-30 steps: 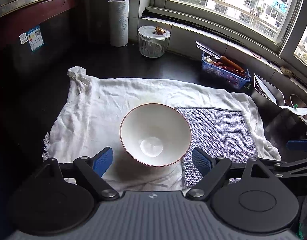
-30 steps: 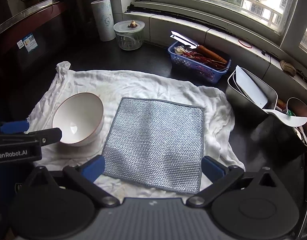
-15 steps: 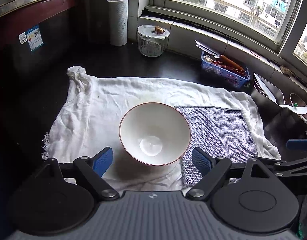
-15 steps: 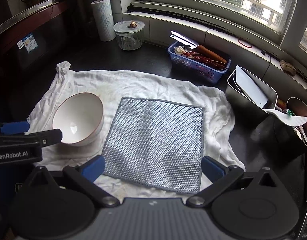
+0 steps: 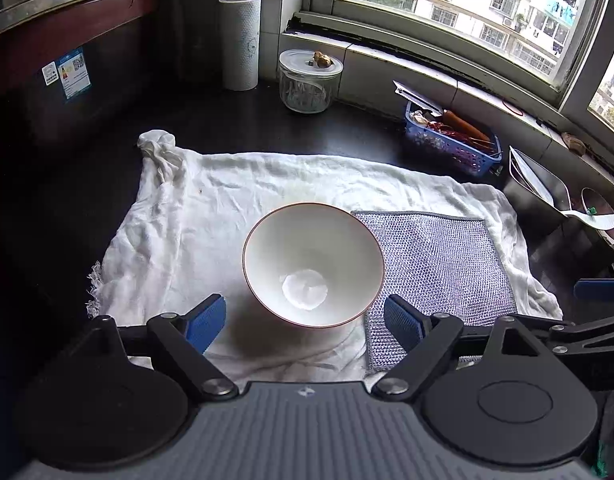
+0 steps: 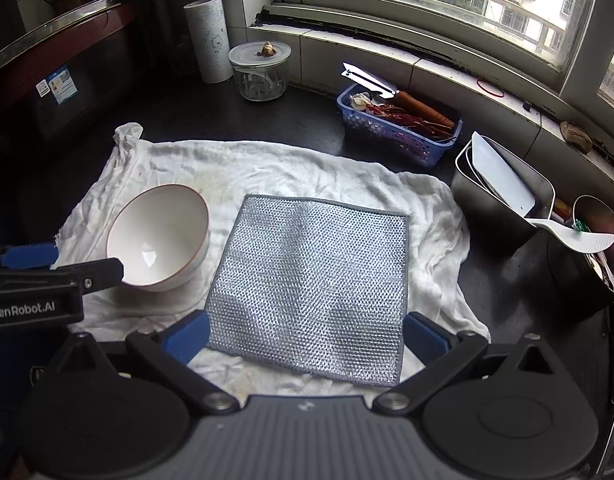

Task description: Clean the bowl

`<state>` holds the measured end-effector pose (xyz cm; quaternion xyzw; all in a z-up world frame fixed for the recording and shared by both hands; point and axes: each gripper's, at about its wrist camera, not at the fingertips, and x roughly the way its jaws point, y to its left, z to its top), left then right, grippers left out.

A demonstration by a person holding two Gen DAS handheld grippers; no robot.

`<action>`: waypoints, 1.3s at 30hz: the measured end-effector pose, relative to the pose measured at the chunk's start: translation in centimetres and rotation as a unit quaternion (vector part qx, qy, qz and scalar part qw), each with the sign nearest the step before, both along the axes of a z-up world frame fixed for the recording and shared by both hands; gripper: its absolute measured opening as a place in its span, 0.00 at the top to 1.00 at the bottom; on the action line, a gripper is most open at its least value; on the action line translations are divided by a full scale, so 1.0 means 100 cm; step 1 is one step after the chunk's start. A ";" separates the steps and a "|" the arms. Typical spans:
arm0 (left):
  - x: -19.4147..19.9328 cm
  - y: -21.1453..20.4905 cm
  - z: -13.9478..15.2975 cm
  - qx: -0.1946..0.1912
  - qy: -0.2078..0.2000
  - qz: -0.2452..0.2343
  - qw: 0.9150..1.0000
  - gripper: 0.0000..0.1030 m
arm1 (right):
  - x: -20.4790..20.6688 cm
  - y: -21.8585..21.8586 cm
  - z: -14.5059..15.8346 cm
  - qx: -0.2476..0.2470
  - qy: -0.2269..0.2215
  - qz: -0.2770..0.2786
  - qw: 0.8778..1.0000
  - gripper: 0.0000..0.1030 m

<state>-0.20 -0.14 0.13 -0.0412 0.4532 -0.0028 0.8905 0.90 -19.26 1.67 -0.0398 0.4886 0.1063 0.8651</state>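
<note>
A white bowl [image 5: 313, 264] with a thin red rim sits empty on a crumpled white cloth [image 5: 211, 208]. To its right lies a flat silver mesh dishcloth [image 5: 435, 260]. My left gripper [image 5: 305, 322] hangs open just short of the bowl, its blue pads wide apart on either side. In the right wrist view the mesh dishcloth [image 6: 315, 280] lies straight ahead and the bowl [image 6: 159, 236] is to the left. My right gripper [image 6: 307, 338] is open above the dishcloth's near edge, holding nothing.
A blue basket [image 6: 399, 128] with a knife and utensils, a lidded glass jar [image 6: 259, 70] and a paper towel roll [image 6: 209, 38] stand at the back by the window. A metal container [image 6: 503, 200] and a white spoon [image 6: 575, 238] stand at the right on the dark counter.
The left wrist view has shifted very slightly, the bowl sitting a touch higher in it. Both grippers stay open and the right one has not moved.
</note>
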 end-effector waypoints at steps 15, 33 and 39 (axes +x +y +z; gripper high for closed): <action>-0.001 0.002 0.000 0.000 0.000 -0.003 1.000 0.16 | 0.001 0.002 0.000 -0.003 0.000 -0.001 1.000 0.00; 0.003 0.005 -0.004 -0.003 0.007 -0.006 1.000 0.16 | 0.006 0.000 -0.006 -0.004 0.007 0.008 1.000 0.00; 0.007 0.007 -0.007 -0.007 0.014 -0.011 1.000 0.16 | 0.016 -0.002 -0.018 -0.012 0.011 0.009 1.000 0.00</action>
